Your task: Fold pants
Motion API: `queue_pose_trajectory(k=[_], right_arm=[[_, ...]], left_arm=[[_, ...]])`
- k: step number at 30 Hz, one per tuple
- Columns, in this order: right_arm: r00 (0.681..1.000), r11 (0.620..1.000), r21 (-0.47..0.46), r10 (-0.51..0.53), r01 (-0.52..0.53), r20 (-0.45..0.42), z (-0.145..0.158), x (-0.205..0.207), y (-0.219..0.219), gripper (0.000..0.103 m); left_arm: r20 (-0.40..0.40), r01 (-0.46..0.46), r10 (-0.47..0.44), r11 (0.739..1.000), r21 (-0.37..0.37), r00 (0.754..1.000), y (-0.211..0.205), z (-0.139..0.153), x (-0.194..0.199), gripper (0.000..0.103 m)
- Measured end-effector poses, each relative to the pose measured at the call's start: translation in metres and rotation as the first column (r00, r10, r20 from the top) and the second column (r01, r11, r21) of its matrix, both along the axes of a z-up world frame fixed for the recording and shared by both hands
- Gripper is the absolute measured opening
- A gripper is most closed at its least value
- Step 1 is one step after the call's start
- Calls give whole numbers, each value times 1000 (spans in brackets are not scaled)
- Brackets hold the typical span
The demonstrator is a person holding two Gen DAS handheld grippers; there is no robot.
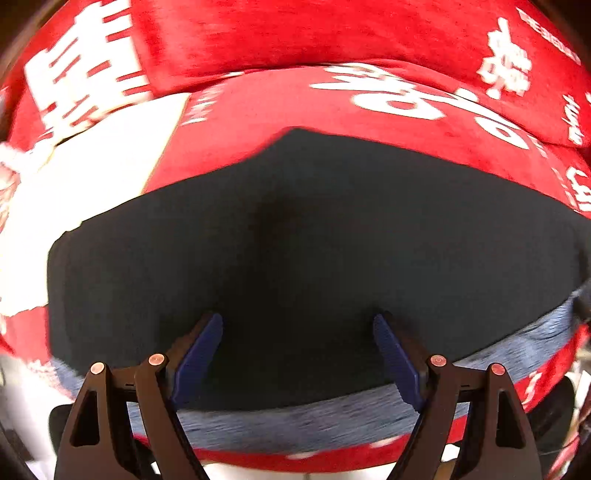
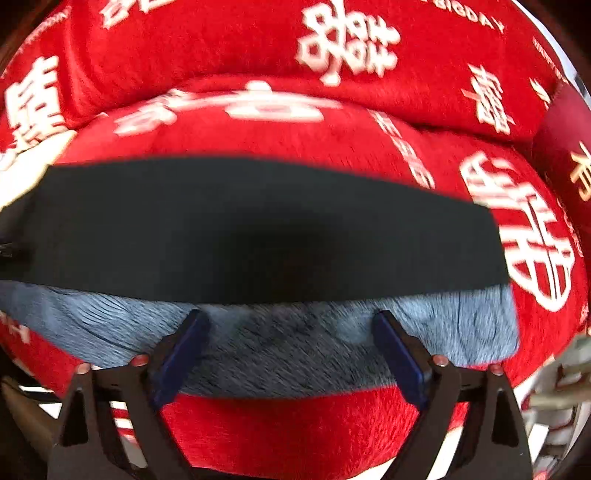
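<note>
The pants (image 1: 314, 236) lie flat on a red blanket, dark navy outside with a grey-blue fleecy lining (image 1: 295, 421) showing along the near edge. My left gripper (image 1: 297, 325) is open just above the dark cloth, holding nothing. In the right wrist view the pants (image 2: 258, 229) form a wide dark band with the grey lining (image 2: 295, 350) exposed below it. My right gripper (image 2: 290, 319) is open over the lining, close to the dark edge, holding nothing.
The red blanket (image 2: 295, 129) with white characters covers the surface and bunches into a raised fold at the back (image 1: 332, 33). A white patch of the print (image 1: 110, 155) lies left of the pants. Pale objects sit at the right edge (image 2: 565, 384).
</note>
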State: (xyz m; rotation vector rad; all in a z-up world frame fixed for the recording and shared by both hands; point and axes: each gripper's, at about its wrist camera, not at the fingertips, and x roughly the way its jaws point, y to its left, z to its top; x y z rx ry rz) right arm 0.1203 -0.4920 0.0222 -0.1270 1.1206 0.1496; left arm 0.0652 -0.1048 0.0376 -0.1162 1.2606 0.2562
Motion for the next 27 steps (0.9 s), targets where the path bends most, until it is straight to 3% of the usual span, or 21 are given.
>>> queue_pose_trajectory(k=[3,4,6,8,12,13,16,18,19,21,24,27], right_arm=[[988,988,23,-154,154,-31,7,2,-23,103],[987,987,29,-160,160,-12,15,-4,-18,103],[993,991,83,-109,106,34,30,-12,5,103],[997,993,107,-58,52,54,34,-17,35,103],[999,999,3,37,-37,-7,2,-23,96,103],[999,1000,-4,27,-27,33,1,-27,98,103],[999,1000,30,0,-1,41,2,-29,93,103],[999,1000,14,10,-10,34,4,-29,95,103],[1000,1000,7,8,-9,26,5,-28,95,103],[1000,1000,-5,-14,14,-7,8,-23,95,103],[999,999,-12,-37,37,-1,23,-18,111,103],[996,997,10,78,-78,44,44,-18,163,103]], left_arm=[[5,-76,76,997,-6,997,35,-1,-19,85],[8,-102,102,995,-3,995,46,-3,-24,87],[18,-125,125,992,-30,992,56,-8,-29,100],[31,-122,123,992,-41,992,59,-11,-32,100],[53,-135,138,989,-52,989,76,-9,-48,100],[53,-157,161,985,-65,986,88,-11,-56,100],[67,-220,235,959,-177,970,128,-20,-85,103],[96,-190,224,943,-274,970,143,-21,-98,103],[110,-162,198,947,-277,974,143,-18,-103,103],[85,-203,217,967,-151,972,142,-14,-108,103],[121,-190,217,961,-204,969,147,-3,-106,103],[137,-203,223,969,-144,965,147,2,-92,103]])
